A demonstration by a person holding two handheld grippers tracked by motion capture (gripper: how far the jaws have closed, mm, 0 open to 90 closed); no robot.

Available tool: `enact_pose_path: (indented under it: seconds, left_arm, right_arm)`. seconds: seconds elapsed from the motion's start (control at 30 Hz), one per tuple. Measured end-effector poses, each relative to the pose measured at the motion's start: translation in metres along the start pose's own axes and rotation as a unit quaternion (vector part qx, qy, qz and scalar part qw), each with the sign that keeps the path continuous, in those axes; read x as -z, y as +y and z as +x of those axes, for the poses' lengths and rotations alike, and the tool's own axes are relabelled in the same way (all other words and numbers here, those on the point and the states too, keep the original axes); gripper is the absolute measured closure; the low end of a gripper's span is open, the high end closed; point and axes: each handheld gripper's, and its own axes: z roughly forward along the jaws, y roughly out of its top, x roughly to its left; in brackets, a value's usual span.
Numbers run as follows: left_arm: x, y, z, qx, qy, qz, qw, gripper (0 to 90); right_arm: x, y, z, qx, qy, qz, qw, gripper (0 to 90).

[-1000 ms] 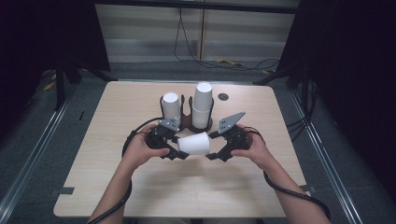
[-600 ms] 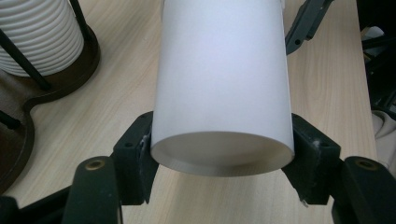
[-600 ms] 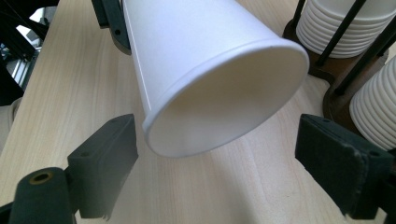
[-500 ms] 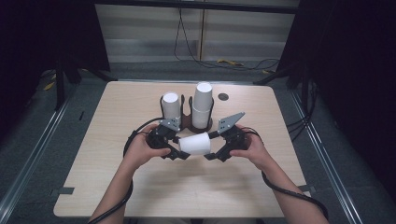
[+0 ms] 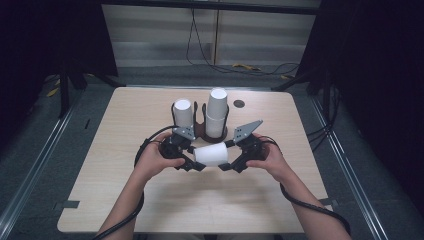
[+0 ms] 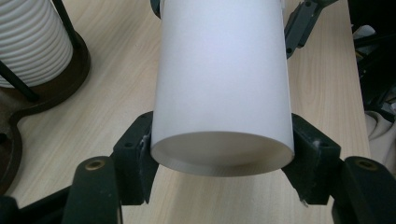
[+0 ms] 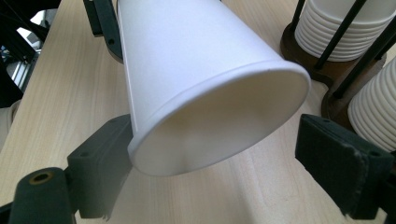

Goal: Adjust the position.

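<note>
So we see a white cup (image 5: 211,154) lying sideways, held above the table (image 5: 125,200) between both hands, just near of the cup rack (image 5: 200,131). Left gripper (image 6: 219,154) pinches the cup's base end — both pads pressed on its sides. Right gripper (image 7: 219,154) straddles the rim end, jaws spread — one pad touches the rim, the other stands apart. Stacked cups (image 5: 217,111) sit upside down in the rack, far side.

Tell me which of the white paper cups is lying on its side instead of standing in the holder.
The single cup held sideways between the two grippers, nearest the person. The left gripper clamps its base end. The other cups stand upright, nested in two stacks in the dark holder.
</note>
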Motion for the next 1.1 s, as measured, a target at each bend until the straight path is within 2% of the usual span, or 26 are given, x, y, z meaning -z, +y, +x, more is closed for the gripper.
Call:
enact_pose_path:
  seconds: [0.6,0.7,1.1]
  left_arm:
    - [0.0012,0.0059,0.0017,-0.007,-0.013,-0.006,0.9999,34.7]
    - [0.0002,0.0057,0.002,-0.004,-0.017,-0.012,0.9998,34.7]
    - [-0.0039,0.0097,0.0013,-0.01,-0.024,-0.009,0.9996,34.8]
  right_arm:
    - [0.0052,-0.0002,0.0005,-0.001,-0.008,-0.01,0.9999,12.4]
    - [0.0051,-0.0006,0.0006,0.001,-0.007,-0.011,0.9999,12.4]
    - [0.0059,0.0004,0.0016,0.004,-0.001,-0.014,0.9999,11.8]
